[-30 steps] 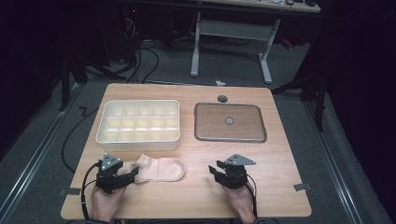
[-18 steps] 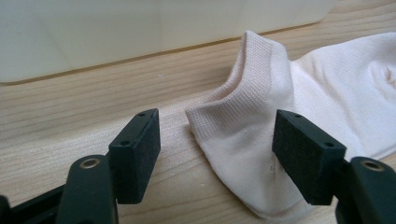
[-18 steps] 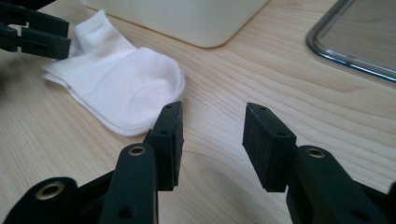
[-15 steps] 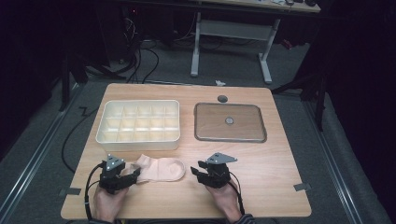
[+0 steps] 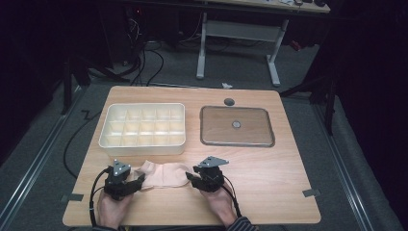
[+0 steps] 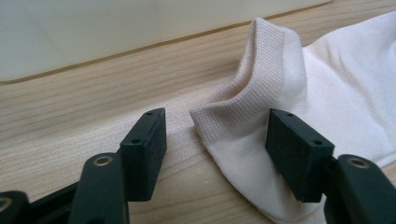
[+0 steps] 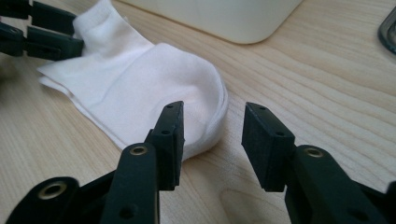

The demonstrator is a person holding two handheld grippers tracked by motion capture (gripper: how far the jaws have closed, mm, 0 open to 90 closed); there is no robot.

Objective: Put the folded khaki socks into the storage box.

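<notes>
A pale pink-white sock lies flat on the wooden table near its front edge, cuff to the left and toe to the right. My left gripper sits at the cuff end. In the left gripper view its jaws have just been closing, and the ribbed cuff stands between them, with the left pad still clear of the fabric, so the left gripper is open. My right gripper is at the toe end, open, the rounded toe just ahead of its left pad and nothing between its pads.
A cream tray with several compartments stands just behind the sock. A flat metal tray lies to the right of it, with a small dark disc behind. The left gripper's jaws show at the far end of the sock.
My right hand has slid left along the table up to the sock's toe end. The left hand has stayed at the cuff.
</notes>
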